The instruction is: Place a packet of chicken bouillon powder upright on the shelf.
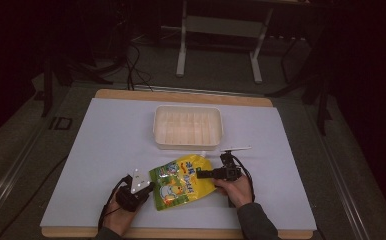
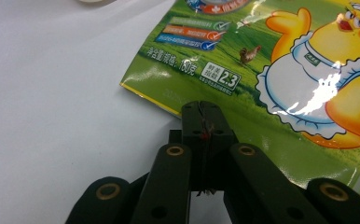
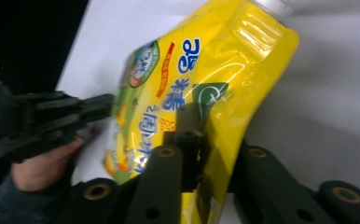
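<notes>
Two grippers: both black, two-jawed, each held in a person's hand at the near edge.
Pouch (image 1: 183, 181): glossy yellow-green plastic bag, flat and crinkled, printed with a cartoon chick; it lies near the front of the table between the two grippers.
Left gripper (image 1: 148, 187): jaws closed together on the pouch's lower left edge.
Right gripper (image 1: 200, 173): jaws pinched on the pouch's yellow side edge.
Tray (image 1: 158, 131): white, rectangular, ribbed floor, rounded corners, just beyond the pouch.
Surface: smooth white sheet (image 1: 111, 140) over a wooden table (image 1: 181, 96).
Room: dark, grey floor, white metal frame legs (image 1: 182, 55) behind.
</notes>
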A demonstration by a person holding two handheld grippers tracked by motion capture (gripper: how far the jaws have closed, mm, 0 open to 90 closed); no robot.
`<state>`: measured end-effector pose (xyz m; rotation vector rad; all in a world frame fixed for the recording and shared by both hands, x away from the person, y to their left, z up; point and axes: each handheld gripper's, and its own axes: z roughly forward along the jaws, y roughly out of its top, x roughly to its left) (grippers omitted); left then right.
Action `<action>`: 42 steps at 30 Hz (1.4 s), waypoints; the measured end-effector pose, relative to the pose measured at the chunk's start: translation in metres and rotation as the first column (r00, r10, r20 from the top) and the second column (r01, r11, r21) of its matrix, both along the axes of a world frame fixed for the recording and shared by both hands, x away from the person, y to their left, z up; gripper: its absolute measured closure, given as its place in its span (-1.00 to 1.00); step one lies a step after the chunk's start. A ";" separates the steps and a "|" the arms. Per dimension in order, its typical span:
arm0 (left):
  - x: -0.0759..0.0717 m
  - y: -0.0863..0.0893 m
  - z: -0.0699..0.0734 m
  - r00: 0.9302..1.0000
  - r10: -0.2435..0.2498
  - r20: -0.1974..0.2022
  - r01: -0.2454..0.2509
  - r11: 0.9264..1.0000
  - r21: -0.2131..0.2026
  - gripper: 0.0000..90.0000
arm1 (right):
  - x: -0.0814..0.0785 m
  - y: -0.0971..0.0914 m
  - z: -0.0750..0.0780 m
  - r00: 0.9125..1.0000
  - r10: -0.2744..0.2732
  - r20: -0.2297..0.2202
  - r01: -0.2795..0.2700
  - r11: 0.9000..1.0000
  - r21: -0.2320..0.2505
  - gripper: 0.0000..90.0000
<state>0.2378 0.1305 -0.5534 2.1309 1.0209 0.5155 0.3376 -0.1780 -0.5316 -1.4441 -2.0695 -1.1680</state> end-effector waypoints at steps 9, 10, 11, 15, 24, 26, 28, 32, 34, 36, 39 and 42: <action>0.001 0.006 0.000 1.000 0.011 0.002 -0.011 1.000 -0.019 0.88 | -0.007 0.009 0.028 0.998 0.033 0.058 -0.035 0.999 0.032 1.00; 0.001 0.008 0.000 1.000 0.016 0.004 -0.016 1.000 -0.019 0.86 | -0.007 0.010 0.031 0.997 0.037 0.063 -0.040 0.999 0.035 1.00; 0.002 0.010 0.001 1.000 0.023 0.005 -0.023 1.000 -0.016 0.84 | -0.008 0.012 0.035 0.996 0.045 0.072 -0.047 0.998 0.039 1.00; 0.004 0.017 0.001 0.999 0.046 0.009 -0.046 0.999 -0.027 0.77 | -0.012 0.022 0.050 0.989 0.083 0.123 -0.084 0.996 0.004 1.00; 0.008 0.036 0.004 0.993 0.115 0.027 -0.114 0.993 -0.043 0.64 | -0.018 0.045 0.075 0.973 0.147 0.180 -0.148 0.989 -0.009 1.00; 0.009 0.039 0.004 0.991 0.127 0.035 -0.125 0.991 -0.045 0.58 | -0.019 0.049 0.079 0.969 0.159 0.188 -0.160 0.987 -0.013 1.00; 0.009 0.042 0.004 0.989 0.142 0.043 -0.140 0.989 -0.045 0.54 | -0.020 0.054 0.083 0.965 0.172 0.197 -0.173 0.985 -0.013 1.00; 0.011 0.048 0.005 0.985 0.163 0.059 -0.161 0.986 -0.040 0.49 | -0.022 0.062 0.091 0.958 0.188 0.217 -0.189 0.982 -0.014 1.00; 0.011 0.051 0.004 0.983 0.173 0.061 -0.170 0.984 -0.047 0.47 | -0.022 0.065 0.096 0.955 0.191 0.227 -0.193 0.981 -0.014 1.00; 0.012 0.053 0.005 0.982 0.178 0.056 -0.175 0.983 -0.055 0.47 | -0.023 0.067 0.101 0.951 0.197 0.238 -0.201 0.980 -0.011 1.00; 0.013 0.054 0.004 0.981 0.186 0.056 -0.183 0.981 -0.059 0.45 | -0.025 0.070 0.108 0.946 0.204 0.252 -0.206 0.978 -0.020 1.00; 0.014 0.054 0.003 0.981 0.186 0.053 -0.183 0.982 -0.057 0.44 | -0.025 0.071 0.111 0.943 0.207 0.260 -0.207 0.978 -0.027 1.00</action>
